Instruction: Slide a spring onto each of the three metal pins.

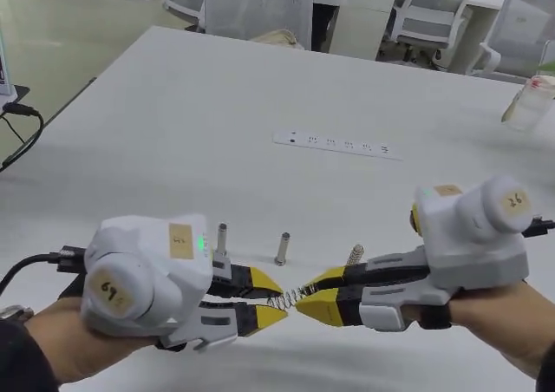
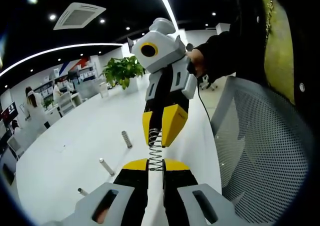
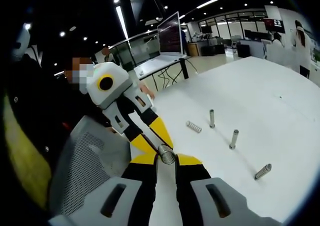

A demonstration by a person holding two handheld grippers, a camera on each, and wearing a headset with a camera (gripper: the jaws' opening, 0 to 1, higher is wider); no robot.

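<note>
**Two grippers hold one spring between them over the bench**

Both tools meet tip to tip, low over the white tabletop (image 1: 173, 132). The left gripper (image 1: 279, 300), white-bodied with yellow-and-black jaws, has its jaws drawn narrow on one end of a coiled steel spring (image 1: 291, 298). The right gripper (image 1: 305, 295), built the same way, pinches the other end with an equally narrow gap. The spring spans the air between the two pairs of jaws, clear of the table. In the left gripper view it runs straight from that tool's own tips up into the opposite tips.

Three short silver metal pins stand upright in a row on the table just beyond the jaws. In the head view, the left pin (image 1: 222, 236) and the middle pin (image 1: 283, 247) are bare. The right pin (image 1: 355, 255) carries a coil around its shaft and stands just behind the right gripper's jaws.

In the right gripper view, a loose second spring (image 3: 193, 127) lies flat on the table just beside the farthest pin of the row.

Farther back on the table lies a long white power strip (image 1: 336, 144). A clear plastic bottle (image 1: 529, 101) stands near the table's right edge. Grey mesh office chairs (image 1: 429, 15) stand behind the far side of the table.
</note>
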